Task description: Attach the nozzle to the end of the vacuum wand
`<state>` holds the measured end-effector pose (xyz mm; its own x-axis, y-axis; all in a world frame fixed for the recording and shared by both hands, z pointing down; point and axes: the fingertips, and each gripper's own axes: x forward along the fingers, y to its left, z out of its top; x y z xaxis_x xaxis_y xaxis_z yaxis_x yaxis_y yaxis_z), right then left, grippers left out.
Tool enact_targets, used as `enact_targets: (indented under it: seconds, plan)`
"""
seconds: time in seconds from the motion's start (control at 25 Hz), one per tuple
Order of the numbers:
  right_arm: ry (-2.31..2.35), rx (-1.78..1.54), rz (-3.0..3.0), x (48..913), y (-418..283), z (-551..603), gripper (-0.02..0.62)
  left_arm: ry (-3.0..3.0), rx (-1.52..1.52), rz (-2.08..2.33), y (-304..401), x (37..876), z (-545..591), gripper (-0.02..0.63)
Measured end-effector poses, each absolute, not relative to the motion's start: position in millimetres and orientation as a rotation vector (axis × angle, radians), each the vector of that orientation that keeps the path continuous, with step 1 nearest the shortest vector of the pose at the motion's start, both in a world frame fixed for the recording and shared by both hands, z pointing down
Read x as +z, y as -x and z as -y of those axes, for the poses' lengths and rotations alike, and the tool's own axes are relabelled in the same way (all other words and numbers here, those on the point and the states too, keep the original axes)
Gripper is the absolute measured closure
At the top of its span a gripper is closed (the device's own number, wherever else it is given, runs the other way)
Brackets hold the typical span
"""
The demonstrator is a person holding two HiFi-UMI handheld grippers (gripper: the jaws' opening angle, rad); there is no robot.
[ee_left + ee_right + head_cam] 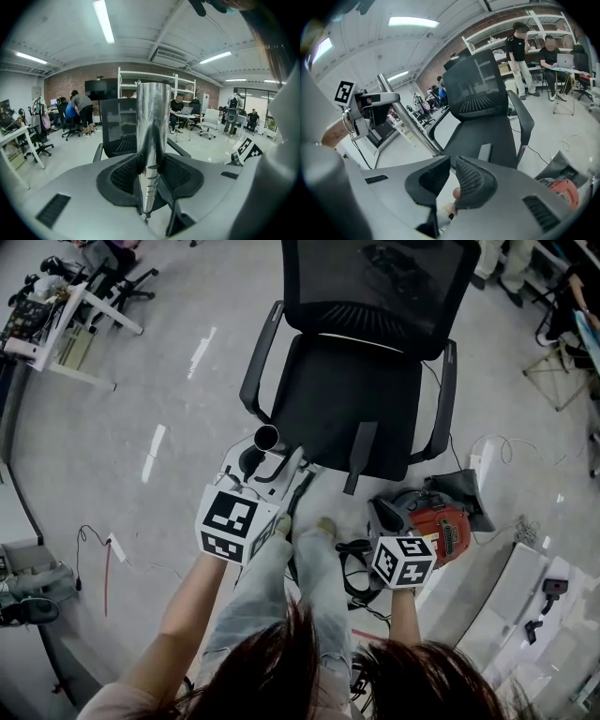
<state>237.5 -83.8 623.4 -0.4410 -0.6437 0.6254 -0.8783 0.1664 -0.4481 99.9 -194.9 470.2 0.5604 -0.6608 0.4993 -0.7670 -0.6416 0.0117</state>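
Note:
My left gripper (265, 468) (151, 164) is shut on the shiny metal vacuum wand (267, 439) (152, 136), which points up and away with its open end free. A flat dark nozzle (361, 457) (484, 152) lies on the front of the seat of the black office chair (361, 381). My right gripper (382, 514) (452, 165) hangs lower at the right, jaws shut with nothing between them, short of the chair seat. In the right gripper view the wand (408, 119) and the left gripper (370, 105) show at the left.
The red vacuum body (441, 526) (563, 190) sits on the floor right of my right gripper, with a black hose (356, 563) beside it. My legs (309, 559) stand between the grippers. White cases (534, 587) lie at the lower right. People and desks are farther off.

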Motion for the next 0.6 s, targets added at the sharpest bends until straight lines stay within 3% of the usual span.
enact_targets:
  seconds: [0.6]
  plan:
    - [-1.437,1.268,2.062,718,-243,95,0.548,-2.567,0.652,1.198,-99,475,195,0.453]
